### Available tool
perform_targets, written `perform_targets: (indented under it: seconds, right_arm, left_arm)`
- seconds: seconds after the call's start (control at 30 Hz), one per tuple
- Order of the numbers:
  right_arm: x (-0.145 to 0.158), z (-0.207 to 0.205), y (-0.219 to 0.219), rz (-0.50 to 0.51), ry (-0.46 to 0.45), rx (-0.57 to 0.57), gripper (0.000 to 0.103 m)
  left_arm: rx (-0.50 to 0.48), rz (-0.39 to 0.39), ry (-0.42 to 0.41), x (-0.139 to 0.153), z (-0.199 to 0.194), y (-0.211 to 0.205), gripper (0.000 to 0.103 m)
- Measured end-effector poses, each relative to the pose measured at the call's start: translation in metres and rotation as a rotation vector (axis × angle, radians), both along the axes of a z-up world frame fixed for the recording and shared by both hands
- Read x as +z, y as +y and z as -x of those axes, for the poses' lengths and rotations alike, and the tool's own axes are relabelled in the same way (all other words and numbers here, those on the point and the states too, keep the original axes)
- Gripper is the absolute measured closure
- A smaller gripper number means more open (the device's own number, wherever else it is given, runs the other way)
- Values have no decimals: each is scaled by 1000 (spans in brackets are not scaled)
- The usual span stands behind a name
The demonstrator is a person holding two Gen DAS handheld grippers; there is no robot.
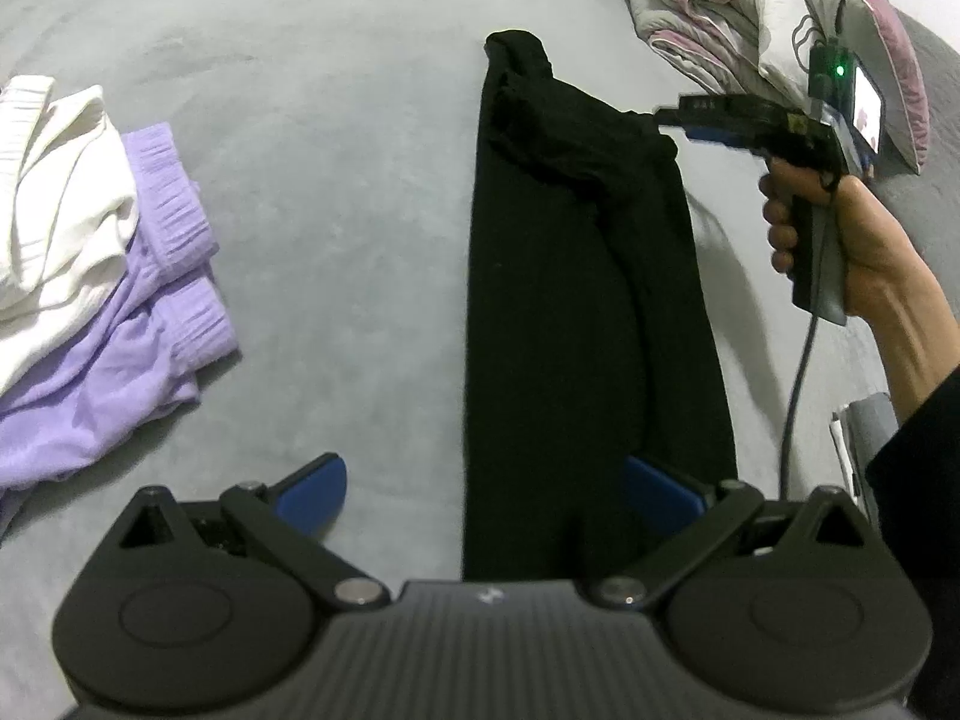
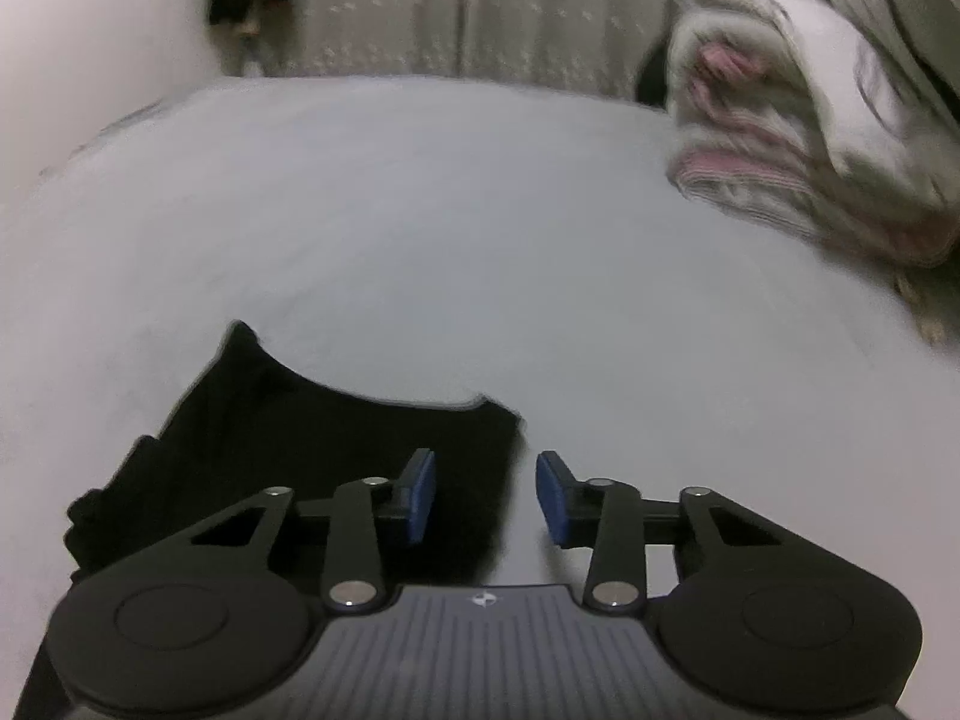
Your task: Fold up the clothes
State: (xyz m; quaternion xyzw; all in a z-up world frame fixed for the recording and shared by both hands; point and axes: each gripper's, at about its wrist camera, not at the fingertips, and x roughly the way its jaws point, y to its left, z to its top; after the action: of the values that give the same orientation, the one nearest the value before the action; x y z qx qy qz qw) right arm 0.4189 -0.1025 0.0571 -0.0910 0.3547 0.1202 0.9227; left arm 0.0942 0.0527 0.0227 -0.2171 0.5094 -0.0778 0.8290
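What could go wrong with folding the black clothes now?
1. Both tools are open, so neither holds the black garment. The right tool sits at just its edge, so closing there may pinch only a thin bit that slips out.
2. The far end of the garment is bunched, so the fold may come out lumpy.
3. The left tool straddles only the garment's near end; lifting from there might drag the whole strip crooked across the bed.

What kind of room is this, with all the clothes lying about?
Most likely a bedroom: the black garment lies on a grey bedsheet, a bundled quilt sits at the far corner, and curtains hang behind.
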Motion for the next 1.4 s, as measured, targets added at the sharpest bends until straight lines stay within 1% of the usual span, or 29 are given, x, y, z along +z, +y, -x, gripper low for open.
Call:
perform_targets:
  seconds: [0.07, 0.1, 0.13, 0.17, 0.2, 0.23, 0.27, 0.3, 0.37, 0.4, 0.47, 0.5, 0.53, 0.6, 0.63, 0.67, 0.8, 0.83, 0.87, 0.93, 0.97, 1.03, 1.07, 1.13, 1.17, 1.23, 1.33, 1.4]
  right_arm:
    - [-2, 2, 12, -22, 6, 67, 68]
    - [-5, 3, 18, -11, 20, 108, 68]
    - [-10, 5, 26, 13, 40, 152, 68]
    - [-17, 7, 34, 64, 62, 190, 68]
    - [-26, 11, 41, 126, 79, 223, 76]
    - [-33, 15, 47, 185, 86, 249, 92]
    - [-37, 20, 50, 222, 73, 268, 94]
    - [-39, 26, 51, 225, 55, 280, 94]
    - [-36, 31, 47, 179, 52, 287, 94]
    - [-34, 30, 44, 157, 61, 279, 94]
    - [-25, 21, 28, 89, 50, 207, 87]
    - [-19, 16, 18, 50, 40, 162, 75]
    - [-14, 10, 9, 11, 30, 117, 71]
    - [-8, -2, -6, -48, 26, 44, 71]
    - [-8, -8, -8, -32, 27, 25, 71]
    - [-11, -11, -5, 13, 28, 29, 71]
    - [-32, -21, 17, 207, 41, 107, 67]
    - [-39, -23, 20, 245, 47, 120, 68]
    - [-45, -22, 20, 264, 48, 125, 68]
    - [-47, -21, 18, 243, 31, 129, 100]
    - [-45, -20, 17, 228, 13, 118, 100]
    - [-35, -17, 14, 194, -60, 80, 100]
    - [-30, -16, 11, 159, -93, 57, 100]
    - [-22, -17, 2, 92, -127, 11, 100]
    - [-21, -19, 0, 80, -131, -3, 100]
    - [-26, -27, 0, 90, -111, -10, 100]
    - [-44, -31, 5, 98, -53, -12, 99]
    - [-57, -24, 12, 125, -62, -16, 97]
  left_arm:
    - [-3, -5, 1, -1, 0, 0, 1]
    - [-3, -7, 1, -1, 0, 0, 1]
    - [-5, -9, 1, -1, 0, 0, 1]
    - [-6, -12, 0, -1, 0, -1, 1]
    - [-8, -14, -1, -1, 1, -1, 1]
    - [-9, -15, -2, -1, 1, -1, 1]
    - [-9, -16, -2, -1, 1, -1, 1]
    - [-10, -16, -2, -1, 0, -1, 1]
    - [-11, -17, -2, -1, 0, -1, 1]
    - [-11, -17, -2, -1, 0, -1, 1]
    - [-10, -17, -2, -1, -1, -1, 1]
    - [-10, -17, -1, -1, -2, -1, 1]
    - [-11, -19, -1, -1, -2, -1, 1]
    - [-14, -23, -3, -1, -2, -2, 1]
    - [-16, -25, -4, -2, -2, -3, 1]
    - [-19, -29, -5, -2, -2, -3, 1]
    - [-30, -48, -8, -3, -3, -6, 1]
    - [-33, -53, -9, -3, -3, -6, 1]
    - [-36, -56, -10, -3, -3, -7, 1]
    - [-39, -56, -10, -3, -3, -6, 1]
    - [-40, -55, -11, -3, -3, -6, 1]
    - [-41, -54, -11, -3, -3, -6, 1]
    - [-41, -54, -11, -4, -4, -6, 1]
    - [-42, -59, -12, -4, -4, -7, 1]
    - [-43, -62, -13, -4, -4, -8, 1]
    - [-46, -71, -15, -4, -3, -9, 1]
    - [-52, -82, -18, -4, -2, -11, 1]
    - [-56, -88, -21, -4, -2, -12, 1]
